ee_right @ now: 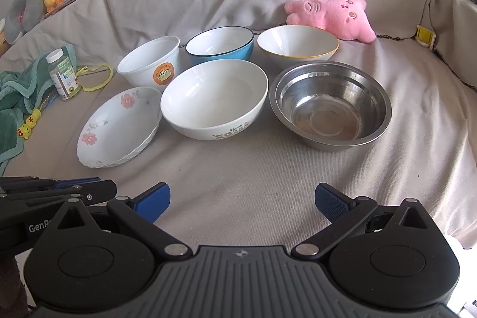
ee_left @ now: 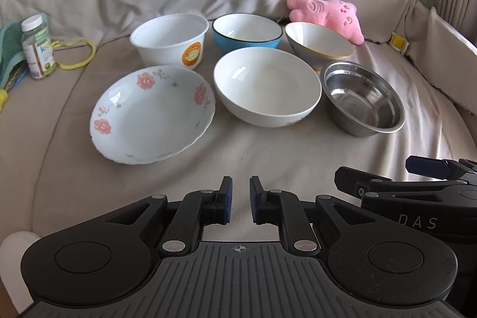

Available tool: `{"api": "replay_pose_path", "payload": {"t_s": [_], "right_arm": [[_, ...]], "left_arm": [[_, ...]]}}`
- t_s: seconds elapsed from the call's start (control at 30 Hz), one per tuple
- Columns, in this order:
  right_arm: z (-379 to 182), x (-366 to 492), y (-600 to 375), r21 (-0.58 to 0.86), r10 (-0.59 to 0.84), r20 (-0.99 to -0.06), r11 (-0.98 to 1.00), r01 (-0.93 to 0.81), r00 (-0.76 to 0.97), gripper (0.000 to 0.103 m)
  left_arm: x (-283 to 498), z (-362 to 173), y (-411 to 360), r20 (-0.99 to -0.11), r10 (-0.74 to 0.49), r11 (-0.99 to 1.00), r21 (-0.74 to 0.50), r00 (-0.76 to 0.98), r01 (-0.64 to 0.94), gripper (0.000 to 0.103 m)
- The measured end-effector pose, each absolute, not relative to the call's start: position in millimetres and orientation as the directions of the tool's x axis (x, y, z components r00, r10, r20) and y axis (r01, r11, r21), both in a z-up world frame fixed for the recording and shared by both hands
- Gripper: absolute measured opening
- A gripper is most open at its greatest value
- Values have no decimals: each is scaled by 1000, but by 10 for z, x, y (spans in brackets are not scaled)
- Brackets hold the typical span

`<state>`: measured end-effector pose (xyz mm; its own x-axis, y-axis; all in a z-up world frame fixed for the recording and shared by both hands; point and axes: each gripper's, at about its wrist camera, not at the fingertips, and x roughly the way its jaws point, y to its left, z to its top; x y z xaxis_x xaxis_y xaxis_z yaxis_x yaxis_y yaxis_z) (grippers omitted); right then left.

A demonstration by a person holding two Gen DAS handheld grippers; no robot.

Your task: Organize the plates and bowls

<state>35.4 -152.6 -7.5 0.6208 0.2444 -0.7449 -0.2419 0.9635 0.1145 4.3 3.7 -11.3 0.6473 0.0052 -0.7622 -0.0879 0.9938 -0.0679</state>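
Six dishes stood in two rows on the covered sofa seat, ahead of and below both grippers, none stacked. The left gripper had its pads drawn nearly together, holding nothing; the floral plate lay nearest it, ahead-left. The right gripper was spread wide and empty; the steel bowl lay ahead-right of it. Only the right wrist view showed the printed lettering on the large white bowl.
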Motion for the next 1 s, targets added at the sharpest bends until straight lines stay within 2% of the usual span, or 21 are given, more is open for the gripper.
{"api": "replay_pose_path", "payload": {"t_s": [0.13,0.27,0.47,0.6,0.7,0.8,0.87,0.9,1.0], "right_arm": [[-87,372,-1529,124,257,-733,961,-248,630,103],[-131,456,-1529,121,266,-715,958,-260,647,103],[-292,612,-1558,76,216,-709,970,-231,671,103],[-438,725,-1493,-12,152,-716,973,-230,681,103],[-524,809,-1474,12,179,-736,967,-253,653,103],[-604,919,-1516,181,318,-751,942,-283,578,103],[-670,1001,-1541,290,393,-743,919,-269,542,101],[-693,1036,-1541,324,415,-735,910,-260,536,100],[-711,1105,-1481,329,403,-727,915,-234,556,84]], "left_arm": [[96,-151,43,-760,2,995,-65,650,-79,15],[186,-168,77,-723,-38,995,-89,690,-38,15],[515,-262,347,-666,-304,930,-361,681,62,16],[743,-412,466,-621,-448,854,-511,643,101,16],[924,-447,515,-651,-412,871,-487,637,65,16],[1088,-390,596,-695,-316,919,-393,646,27,16],[1240,-346,699,-685,-302,921,-389,663,18,16],[1314,-327,744,-672,-298,920,-391,678,17,16],[1556,-297,806,-642,-251,935,-355,724,10,16]]}}
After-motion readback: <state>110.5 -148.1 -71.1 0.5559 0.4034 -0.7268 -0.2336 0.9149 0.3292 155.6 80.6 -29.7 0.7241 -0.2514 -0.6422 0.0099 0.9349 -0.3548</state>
